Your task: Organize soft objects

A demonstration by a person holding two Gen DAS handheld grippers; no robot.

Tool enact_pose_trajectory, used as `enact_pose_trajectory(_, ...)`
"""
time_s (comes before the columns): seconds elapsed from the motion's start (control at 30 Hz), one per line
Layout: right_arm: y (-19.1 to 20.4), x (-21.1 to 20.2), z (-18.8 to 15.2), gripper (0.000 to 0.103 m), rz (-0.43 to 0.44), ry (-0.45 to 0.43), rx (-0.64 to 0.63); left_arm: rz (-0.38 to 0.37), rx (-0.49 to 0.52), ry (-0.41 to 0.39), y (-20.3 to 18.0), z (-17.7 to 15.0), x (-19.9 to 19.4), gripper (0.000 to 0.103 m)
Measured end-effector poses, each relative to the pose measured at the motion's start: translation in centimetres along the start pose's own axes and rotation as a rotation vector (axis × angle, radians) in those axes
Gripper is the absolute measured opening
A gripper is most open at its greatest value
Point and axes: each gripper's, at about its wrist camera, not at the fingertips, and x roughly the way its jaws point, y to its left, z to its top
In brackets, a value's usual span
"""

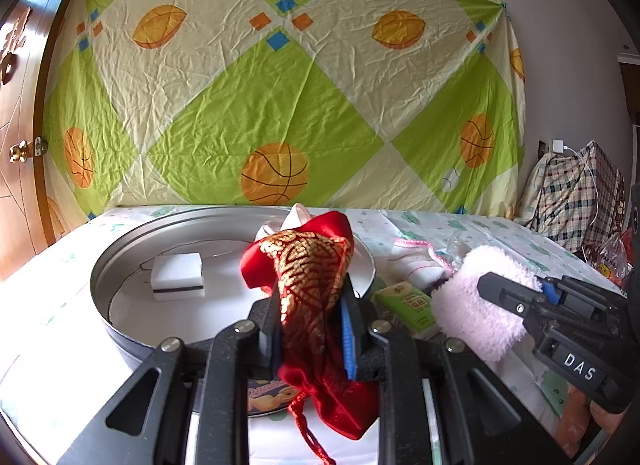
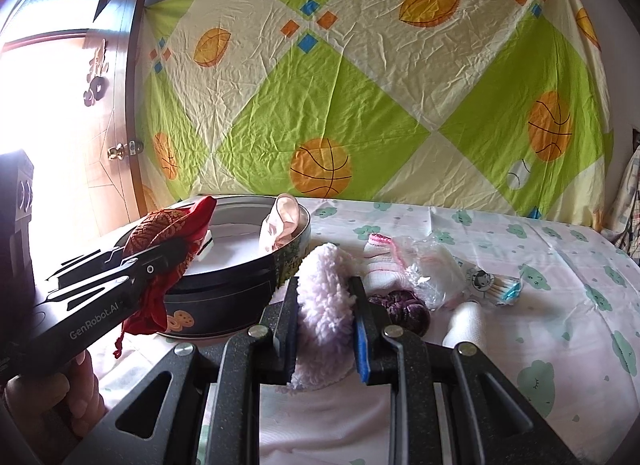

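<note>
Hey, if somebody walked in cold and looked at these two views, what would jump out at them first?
Probably the red and gold brocade pouch clamped in the left gripper, held over the near rim of the round tin. Next, the fluffy pale pink item pinched in the right gripper, just right of the tin. Behind everything hangs a green and cream sheet with basketballs.

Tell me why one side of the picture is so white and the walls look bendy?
Right wrist view: daylight through the open door overexposes the left edge to white. Both views: the fisheye lens bows the hanging sheet and darkens the corners. Close fingers look slightly soft.
</note>
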Motion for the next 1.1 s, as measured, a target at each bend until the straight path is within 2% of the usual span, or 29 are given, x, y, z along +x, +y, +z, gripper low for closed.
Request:
enact_pose_trajectory(0.4, 0.4, 0.2, 0.5, 0.024, 0.011, 0.001, -0.013, 0.014, -0.008, 0.005, 0.9, 0.1, -0.1, 0.021)
enact_pose_trajectory(0.63, 0.8, 0.5, 2.1, 0.024, 0.047, 0.009, -0.026, 0.023, -0.028, 0.022, 2.8, 1.6, -0.2, 0.021)
enact_pose_trajectory(0.87, 2.1, 2.3, 5.8, 0.024, 0.130, 0.041, -0.040, 0.036, -0.087, 0.121, 7.0, 4.0, 1.8, 0.021)
enact_pose_trajectory(1.1, 3.8, 7.2, 8.9, 0.024, 0.177, 0.104, -0.072, 0.043, -0.106, 0.238, 10.0, 6.8, 5.5, 0.021)
